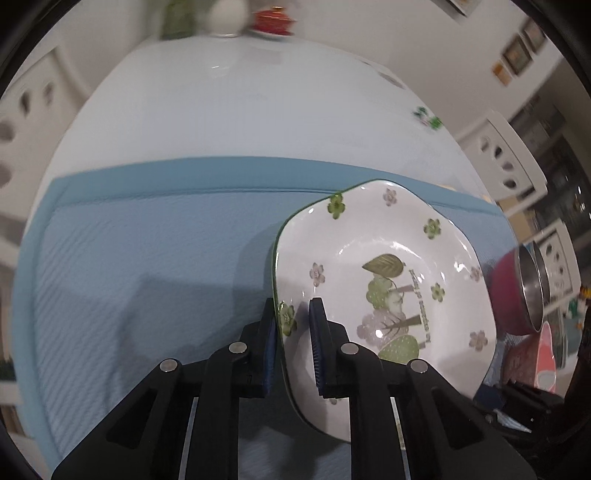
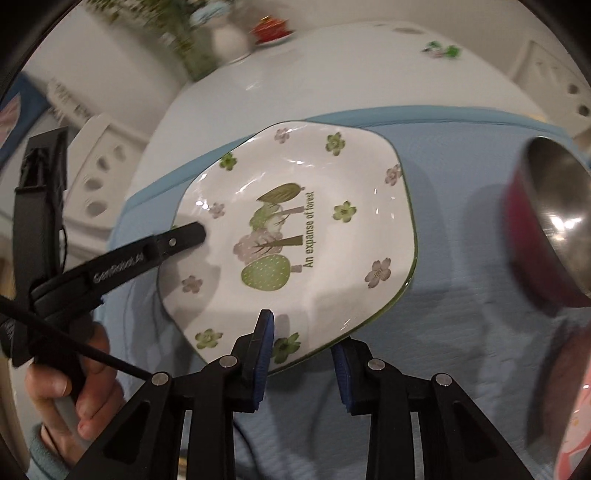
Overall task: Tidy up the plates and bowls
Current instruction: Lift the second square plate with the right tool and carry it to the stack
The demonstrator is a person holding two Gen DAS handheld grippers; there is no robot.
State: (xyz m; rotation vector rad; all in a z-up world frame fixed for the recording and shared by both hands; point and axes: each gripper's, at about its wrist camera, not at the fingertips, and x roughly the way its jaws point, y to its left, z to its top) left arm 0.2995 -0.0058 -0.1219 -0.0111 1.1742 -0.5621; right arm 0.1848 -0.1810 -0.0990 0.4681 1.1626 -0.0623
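A white plate with green and pink flowers and a forest picture [image 1: 388, 280] [image 2: 295, 236] hangs tilted above the blue mat. My left gripper [image 1: 293, 332] is shut on the plate's rim, one finger on each face. In the right wrist view the left gripper's finger [image 2: 184, 236] lies on the plate's left rim. My right gripper [image 2: 301, 354] is open, its jaws on either side of the plate's near edge, not clamped. A red bowl with a steel inside [image 1: 517, 291] [image 2: 550, 221] sits at the right.
The blue mat [image 1: 147, 258] [image 2: 461, 314] covers the near half of a white table [image 1: 240, 103]. A pink patterned bowl [image 1: 543, 354] [image 2: 576, 406] lies at the right edge. A white vase [image 2: 229, 40] and a red dish [image 2: 271, 29] stand at the far end.
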